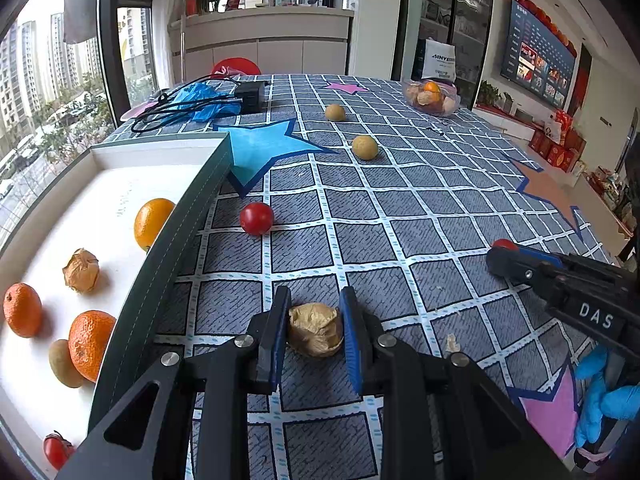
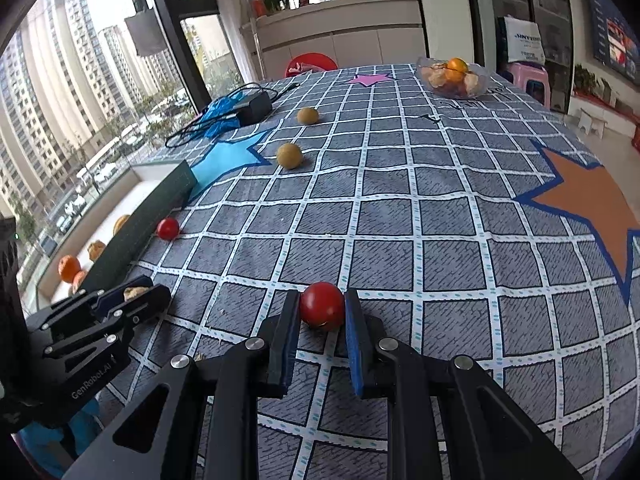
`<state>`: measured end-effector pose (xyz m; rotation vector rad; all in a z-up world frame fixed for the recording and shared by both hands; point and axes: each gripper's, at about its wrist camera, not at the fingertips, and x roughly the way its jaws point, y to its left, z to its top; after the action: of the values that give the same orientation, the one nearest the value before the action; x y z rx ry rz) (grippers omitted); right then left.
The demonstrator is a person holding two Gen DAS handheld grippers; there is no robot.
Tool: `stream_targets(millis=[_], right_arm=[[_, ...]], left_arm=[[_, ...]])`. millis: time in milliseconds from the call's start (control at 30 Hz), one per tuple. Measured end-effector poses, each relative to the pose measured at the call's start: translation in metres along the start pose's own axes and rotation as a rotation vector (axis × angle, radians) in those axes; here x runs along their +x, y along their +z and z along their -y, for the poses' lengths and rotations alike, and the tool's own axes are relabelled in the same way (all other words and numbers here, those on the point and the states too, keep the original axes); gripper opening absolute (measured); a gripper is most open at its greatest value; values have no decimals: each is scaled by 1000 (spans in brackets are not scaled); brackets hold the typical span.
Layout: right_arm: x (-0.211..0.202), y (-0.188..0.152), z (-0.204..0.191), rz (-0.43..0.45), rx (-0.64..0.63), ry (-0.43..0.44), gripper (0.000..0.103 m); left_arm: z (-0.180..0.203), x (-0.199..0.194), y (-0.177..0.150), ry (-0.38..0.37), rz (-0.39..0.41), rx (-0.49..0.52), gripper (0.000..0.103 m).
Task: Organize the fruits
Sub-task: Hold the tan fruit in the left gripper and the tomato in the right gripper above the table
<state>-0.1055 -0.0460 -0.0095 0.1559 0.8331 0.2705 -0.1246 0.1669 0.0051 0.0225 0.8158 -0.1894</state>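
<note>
My left gripper [image 1: 316,299] is shut on a brown papery husk fruit [image 1: 315,330] that rests on the checked tablecloth, just right of the white tray's green wall [image 1: 172,248]. Inside the tray lie oranges [image 1: 91,342], another husk fruit [image 1: 81,270], a greenish fruit [image 1: 62,364] and a red tomato [image 1: 56,450]. My right gripper [image 2: 322,295] is shut on a red tomato [image 2: 322,306] low over the cloth. In the left wrist view the right gripper [image 1: 505,261] shows at the right. Loose on the cloth are one more tomato [image 1: 256,218] and two yellow-brown round fruits [image 1: 365,147] [image 1: 335,112].
A clear bowl [image 1: 412,98] holding fruit stands at the far right of the table. A black adapter [image 1: 251,96] with its cable and a blue plastic bag [image 1: 204,100] lie at the far left. A blue-gloved hand [image 1: 604,396] holds the right gripper. Paper stars lie flat on the cloth.
</note>
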Motion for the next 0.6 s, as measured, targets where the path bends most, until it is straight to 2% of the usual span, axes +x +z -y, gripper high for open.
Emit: stream_targets(millis=[600], right_arm=[[0, 0, 5, 9, 35, 48, 22]], left_arm=[[0, 0, 0, 10, 2, 7, 28]])
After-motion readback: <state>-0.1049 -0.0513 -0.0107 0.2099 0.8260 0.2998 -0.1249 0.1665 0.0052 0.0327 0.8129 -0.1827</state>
